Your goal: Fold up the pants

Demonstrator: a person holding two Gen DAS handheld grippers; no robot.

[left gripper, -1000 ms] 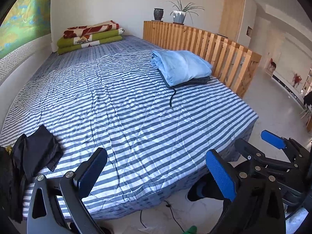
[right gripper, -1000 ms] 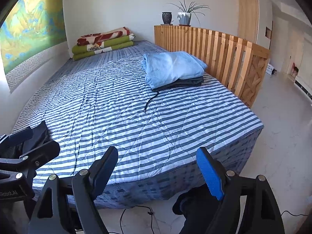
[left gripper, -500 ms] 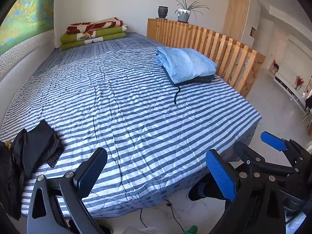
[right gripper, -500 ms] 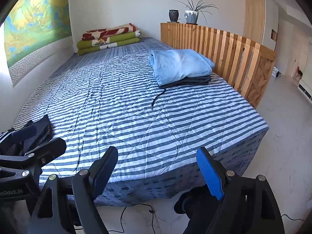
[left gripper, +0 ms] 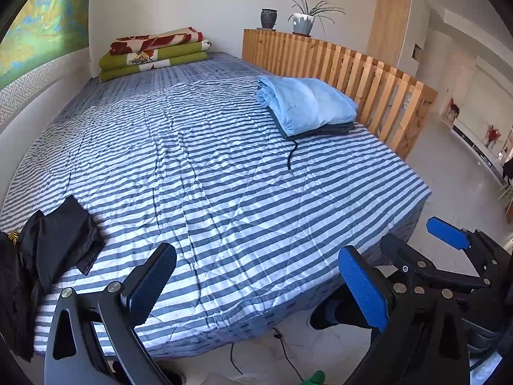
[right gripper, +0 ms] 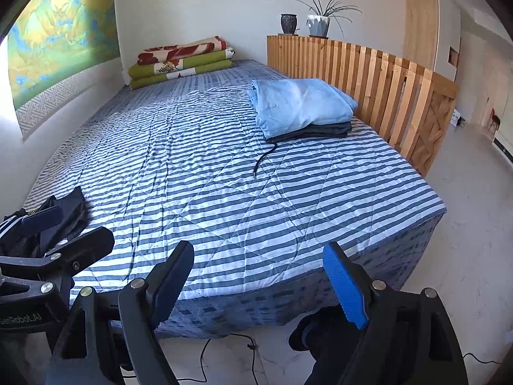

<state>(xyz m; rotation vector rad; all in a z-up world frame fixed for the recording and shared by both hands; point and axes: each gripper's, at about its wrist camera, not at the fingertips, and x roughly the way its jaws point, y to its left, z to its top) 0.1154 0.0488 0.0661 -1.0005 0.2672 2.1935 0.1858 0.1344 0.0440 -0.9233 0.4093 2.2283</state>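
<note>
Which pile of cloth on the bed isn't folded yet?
The black garment, crumpled at the bed's near left corner. The light blue stack by the wooden rail and the green and red blankets at the far wall lie neatly folded.

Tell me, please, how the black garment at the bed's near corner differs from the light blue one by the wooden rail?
The black garment lies crumpled and loose; the light blue garment is neatly folded. The black one sits directly on the striped bedspread; the blue one tops a dark folded item. Neither is held.
</note>
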